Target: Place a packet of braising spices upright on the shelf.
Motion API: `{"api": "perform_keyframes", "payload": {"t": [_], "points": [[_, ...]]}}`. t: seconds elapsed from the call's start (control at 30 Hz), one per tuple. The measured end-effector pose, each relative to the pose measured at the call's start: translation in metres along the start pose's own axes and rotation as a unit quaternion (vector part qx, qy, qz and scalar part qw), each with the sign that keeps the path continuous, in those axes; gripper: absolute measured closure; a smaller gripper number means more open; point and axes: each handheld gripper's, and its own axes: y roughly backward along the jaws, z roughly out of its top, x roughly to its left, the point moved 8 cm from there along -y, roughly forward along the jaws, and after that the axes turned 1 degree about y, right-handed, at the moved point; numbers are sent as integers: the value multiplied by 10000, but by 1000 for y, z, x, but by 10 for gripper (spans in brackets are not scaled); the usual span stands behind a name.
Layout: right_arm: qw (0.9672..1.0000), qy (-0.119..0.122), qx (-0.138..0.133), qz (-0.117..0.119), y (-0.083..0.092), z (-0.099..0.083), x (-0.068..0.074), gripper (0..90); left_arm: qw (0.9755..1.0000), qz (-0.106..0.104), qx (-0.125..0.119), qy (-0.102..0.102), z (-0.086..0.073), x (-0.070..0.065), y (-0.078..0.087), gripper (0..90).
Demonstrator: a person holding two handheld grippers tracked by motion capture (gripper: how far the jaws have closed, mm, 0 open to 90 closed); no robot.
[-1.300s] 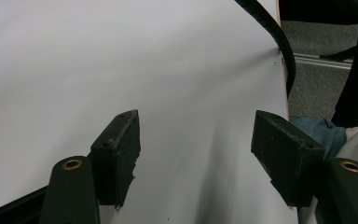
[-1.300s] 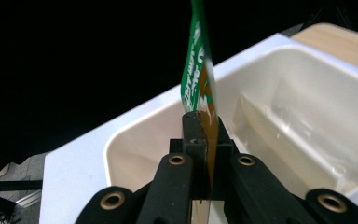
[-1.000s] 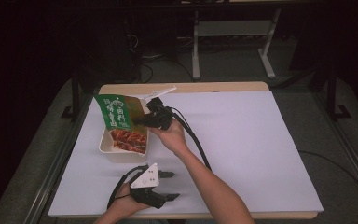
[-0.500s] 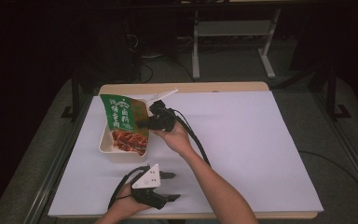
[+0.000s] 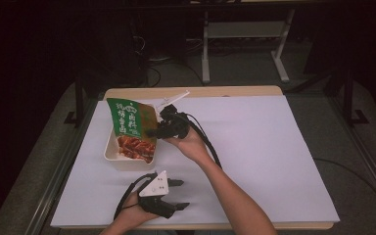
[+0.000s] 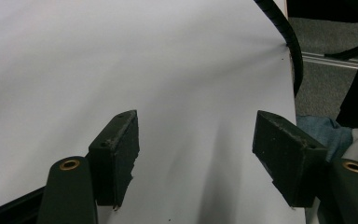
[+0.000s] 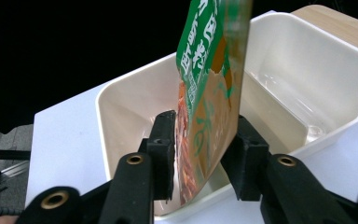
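White paper (image 5: 274, 161) covers wooden table (image 5: 215, 91)

- Setting reads as a lab or test room, not a home.
- Wooden table (image 5: 235, 91) covered with a plain white sheet (image 5: 274, 156), laid out as a work surface.
- Metal rails (image 5: 367, 171) run along both sides of the table.
- Grey floor (image 5: 323, 88); loose cables (image 5: 152, 73) trail across it.
- White metal stand (image 5: 245, 34) behind the table; surroundings dark.
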Motion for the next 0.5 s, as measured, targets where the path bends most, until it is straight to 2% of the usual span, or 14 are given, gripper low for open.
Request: {"api": "perform_keyframes", "payload": {"t": [0.5], "points": [[9999,41,-87,-40,24,0,-2,501,10000,40,20,64,-1,2,0,299]]}}
